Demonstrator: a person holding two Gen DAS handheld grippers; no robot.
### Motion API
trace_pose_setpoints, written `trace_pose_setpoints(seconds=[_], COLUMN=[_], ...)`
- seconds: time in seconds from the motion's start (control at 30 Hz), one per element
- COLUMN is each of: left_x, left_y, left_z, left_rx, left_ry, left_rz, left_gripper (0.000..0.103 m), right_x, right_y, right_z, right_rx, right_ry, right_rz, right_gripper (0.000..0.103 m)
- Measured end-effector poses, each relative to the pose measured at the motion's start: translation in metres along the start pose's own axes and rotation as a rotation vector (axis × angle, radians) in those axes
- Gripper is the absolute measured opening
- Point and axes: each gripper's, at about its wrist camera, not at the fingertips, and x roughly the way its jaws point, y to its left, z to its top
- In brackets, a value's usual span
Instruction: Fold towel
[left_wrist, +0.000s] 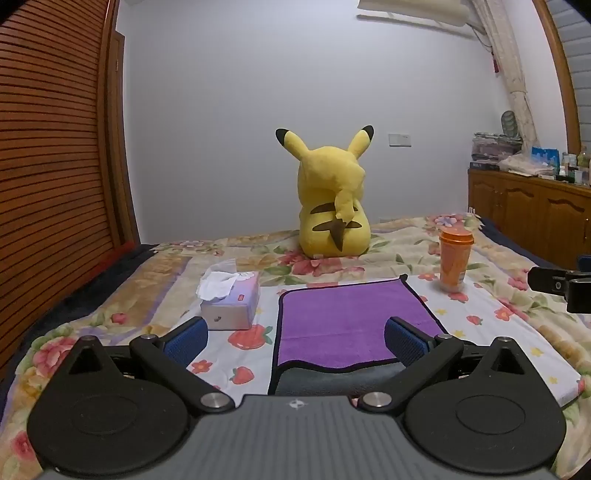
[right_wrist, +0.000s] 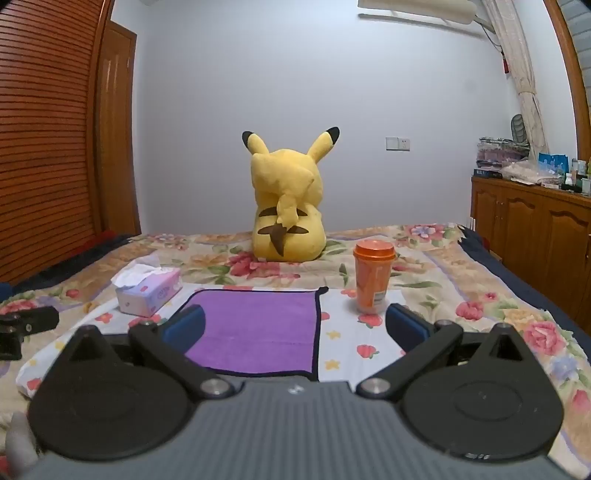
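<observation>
A purple towel (left_wrist: 347, 325) with black trim lies on the flowered bedspread, its near part showing a grey underside. It also shows in the right wrist view (right_wrist: 258, 328). My left gripper (left_wrist: 295, 339) is open and empty above the towel's near left part. My right gripper (right_wrist: 295, 328) is open and empty, over the towel's near right corner. The right gripper's body shows at the right edge of the left wrist view (left_wrist: 561, 286), and the left gripper's body at the left edge of the right wrist view (right_wrist: 26, 325).
A tissue box (left_wrist: 231, 301) sits left of the towel. An orange lidded cup (left_wrist: 455, 258) stands to its right. A yellow plush toy (left_wrist: 332, 199) sits behind. A wooden wardrobe (left_wrist: 55, 166) is on the left, a cabinet (left_wrist: 535, 218) on the right.
</observation>
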Motion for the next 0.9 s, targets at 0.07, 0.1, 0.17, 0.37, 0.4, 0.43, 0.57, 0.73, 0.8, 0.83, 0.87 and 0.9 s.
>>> trace_pose_setpoints(seconds=[0.07, 0.1, 0.17, 0.37, 0.4, 0.43, 0.57, 0.73, 0.8, 0.83, 0.87, 0.9], left_x=[-0.0002, -0.0003, -0.0012, -0.001, -0.0012, -0.0013, -0.0008, -0.0006, -0.0006, -0.0006, -0.0008, -0.0008], left_y=[-0.0001, -0.0001, -0.0003, 0.0007, 0.0012, 0.0016, -0.0001, -0.0001, -0.0002, -0.0002, -0.0002, -0.0002], left_z=[0.0001, 0.0003, 0.0011, 0.0016, 0.0022, 0.0028, 0.0008, 0.0005, 0.0005, 0.0005, 0.0007, 0.0007], left_rx=[0.001, 0.001, 0.001, -0.002, -0.002, -0.003, 0.0, 0.0, 0.0, 0.001, 0.002, 0.002], left_ry=[-0.005, -0.004, -0.005, -0.003, -0.002, -0.002, -0.004, -0.005, -0.005, -0.005, -0.006, -0.006], left_rz=[0.001, 0.001, -0.001, 0.001, 0.001, 0.0, 0.002, 0.002, 0.003, 0.003, 0.003, 0.003], left_gripper=[0.103, 0.103, 0.103, 0.103, 0.103, 0.103, 0.103, 0.103, 0.103, 0.103, 0.103, 0.103], right_x=[0.0, 0.0, -0.0001, -0.0007, -0.0005, -0.0004, 0.0001, 0.0004, 0.0004, 0.0004, 0.0004, 0.0005], right_y=[-0.0001, 0.0, 0.0, 0.0006, 0.0005, 0.0007, 0.0007, 0.0009, 0.0011, 0.0011, 0.0012, 0.0013], right_z=[0.0001, 0.0002, 0.0006, 0.0009, 0.001, 0.001, 0.0011, 0.0012, 0.0011, 0.0011, 0.001, 0.001], right_rx=[0.006, 0.005, 0.003, 0.002, 0.002, 0.002, 0.001, 0.001, 0.001, 0.001, 0.001, 0.0], right_ry=[0.001, 0.001, 0.001, -0.002, -0.002, -0.002, -0.002, -0.003, -0.004, -0.003, -0.003, -0.004], right_rz=[0.001, 0.002, 0.002, 0.0, 0.0, 0.0, 0.0, 0.0, -0.001, 0.0, 0.0, 0.0], right_gripper=[0.103, 0.103, 0.103, 0.103, 0.103, 0.103, 0.103, 0.103, 0.103, 0.103, 0.103, 0.103])
